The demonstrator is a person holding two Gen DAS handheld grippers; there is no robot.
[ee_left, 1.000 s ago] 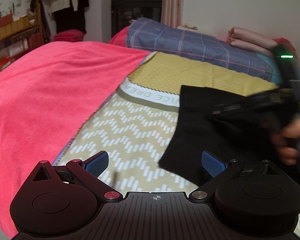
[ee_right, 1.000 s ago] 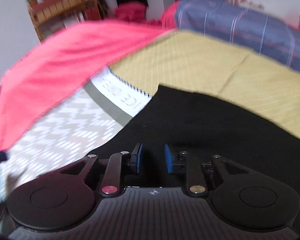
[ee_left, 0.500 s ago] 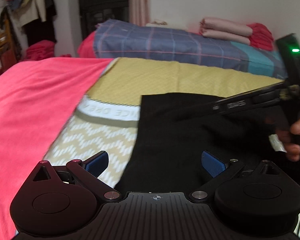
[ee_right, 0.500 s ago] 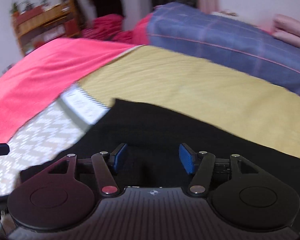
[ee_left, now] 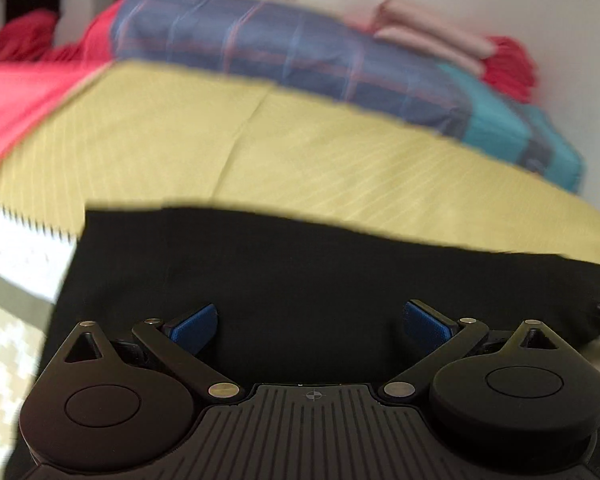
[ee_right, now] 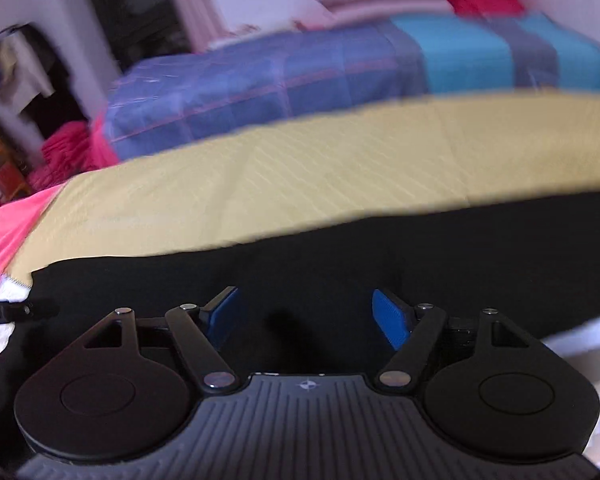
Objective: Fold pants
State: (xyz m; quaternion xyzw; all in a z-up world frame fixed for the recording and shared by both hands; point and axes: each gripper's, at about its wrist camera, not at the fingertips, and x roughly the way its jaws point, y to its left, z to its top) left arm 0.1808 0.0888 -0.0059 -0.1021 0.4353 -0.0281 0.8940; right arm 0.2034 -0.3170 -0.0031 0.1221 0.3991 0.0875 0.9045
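Note:
The black pants (ee_left: pixel 300 272) lie flat on the bed, with a straight far edge against the yellow sheet (ee_left: pixel 260 152). My left gripper (ee_left: pixel 311 326) is open, its blue pads wide apart just above the black cloth and holding nothing. In the right wrist view the pants (ee_right: pixel 380 256) fill the lower middle. My right gripper (ee_right: pixel 304 314) is open over them and empty. Part of the left gripper shows at the left edge of the right wrist view (ee_right: pixel 16 312).
A folded blue plaid quilt (ee_left: pixel 284 52) with teal ends lies along the wall behind the sheet, with pink and red folded cloths (ee_left: pixel 440 40) on top. A red blanket (ee_left: pixel 16 92) covers the bed's left side. A white patterned cover (ee_left: pixel 4 320) lies at lower left.
Both grippers have swung right and forward over the pants. The right gripper's jaws have opened from nearly shut to wide. The left stays open.

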